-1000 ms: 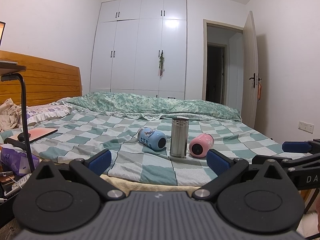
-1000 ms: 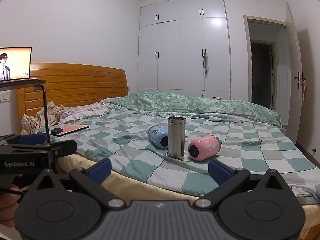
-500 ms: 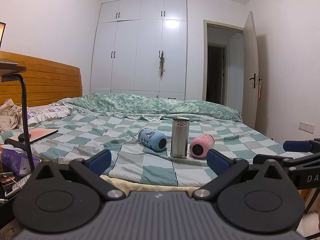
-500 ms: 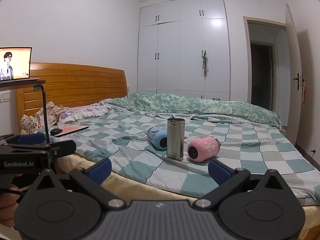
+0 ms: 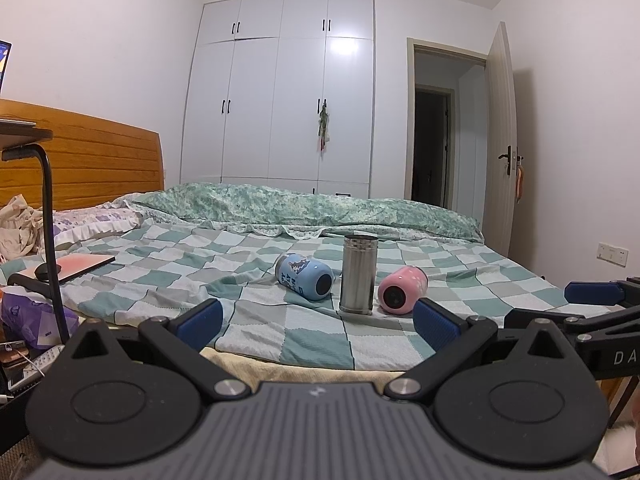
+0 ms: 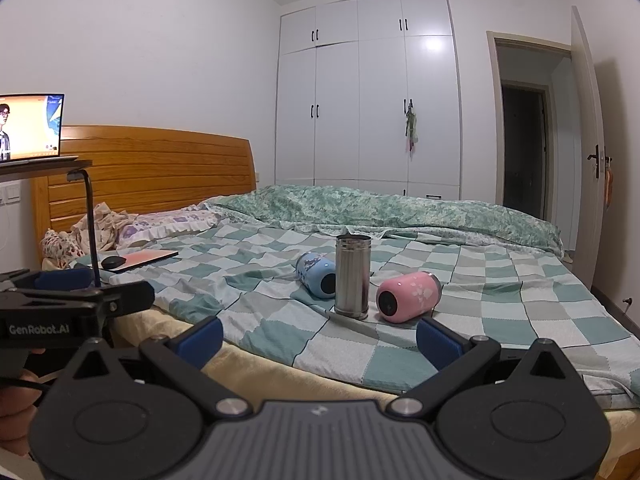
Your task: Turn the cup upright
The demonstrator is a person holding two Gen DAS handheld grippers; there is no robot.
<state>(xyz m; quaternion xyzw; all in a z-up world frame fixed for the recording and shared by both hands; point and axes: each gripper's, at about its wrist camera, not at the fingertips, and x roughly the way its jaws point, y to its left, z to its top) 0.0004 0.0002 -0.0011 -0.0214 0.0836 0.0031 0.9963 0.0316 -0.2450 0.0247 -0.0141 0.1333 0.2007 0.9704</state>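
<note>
Three cups rest on a green checked bedspread (image 5: 280,320). A steel cup (image 5: 358,274) (image 6: 352,276) stands upright in the middle. A blue cup (image 5: 305,276) (image 6: 317,276) lies on its side to its left. A pink cup (image 5: 401,289) (image 6: 406,296) lies on its side to its right. My left gripper (image 5: 318,322) is open and empty, short of the bed's near edge. My right gripper (image 6: 318,334) is open and empty, also short of the bed. Each gripper shows at the side of the other's view.
A wooden headboard (image 6: 160,172) stands at the left. A black stand (image 5: 48,220) with a laptop (image 6: 30,128) is by the bed's left side. A pink notebook with a mouse (image 6: 136,258) lies on the bed. A rumpled duvet (image 5: 304,208) lies across the far side. An open door (image 5: 500,152) is at the right.
Both views have shifted slightly; the cups sit a little nearer and higher in view. The cups have not moved and both grippers stay open.
</note>
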